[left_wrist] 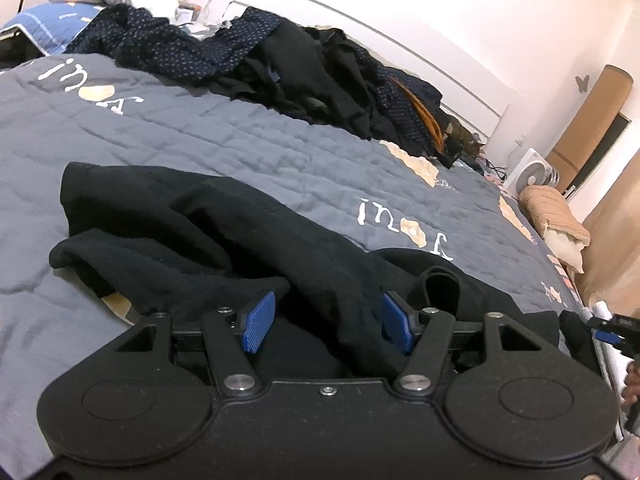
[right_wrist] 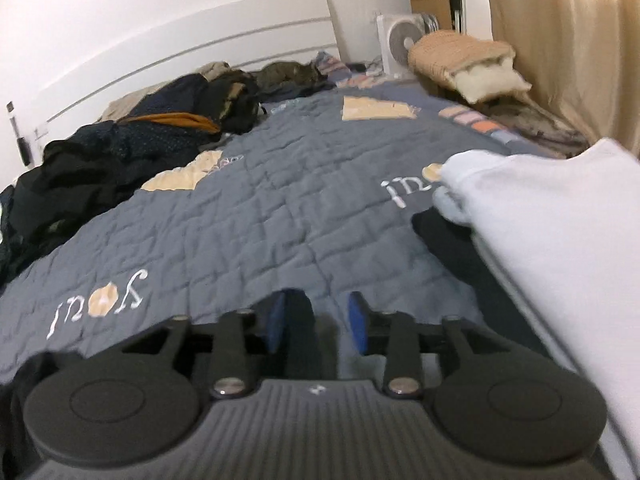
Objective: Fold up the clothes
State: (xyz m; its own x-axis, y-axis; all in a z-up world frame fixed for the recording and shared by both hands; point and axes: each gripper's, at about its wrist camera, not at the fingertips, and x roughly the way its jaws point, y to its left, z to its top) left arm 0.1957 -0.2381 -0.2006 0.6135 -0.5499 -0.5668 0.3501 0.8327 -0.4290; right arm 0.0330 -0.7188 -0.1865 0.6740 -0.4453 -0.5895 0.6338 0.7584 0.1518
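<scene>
A black garment [left_wrist: 224,240] lies crumpled (folds bunched) on the grey quilt [left_wrist: 240,136]. The left claw [left_wrist: 326,322] is released, cloth lying loose between its pads. The right claw [right_wrist: 316,320] is released too, with a dark strip of cloth by its 9 o'clock pad.

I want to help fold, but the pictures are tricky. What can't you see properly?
- Black garment, left wrist view: its near part is hidden behind the left tongs.
- White cloth, right wrist view: cut off by the right edge, blurred; kind unclear.
- Dark strip between the right tongs: blurred, so contact is unclear.
- Clothes pile: separate pieces indistinguishable.
</scene>
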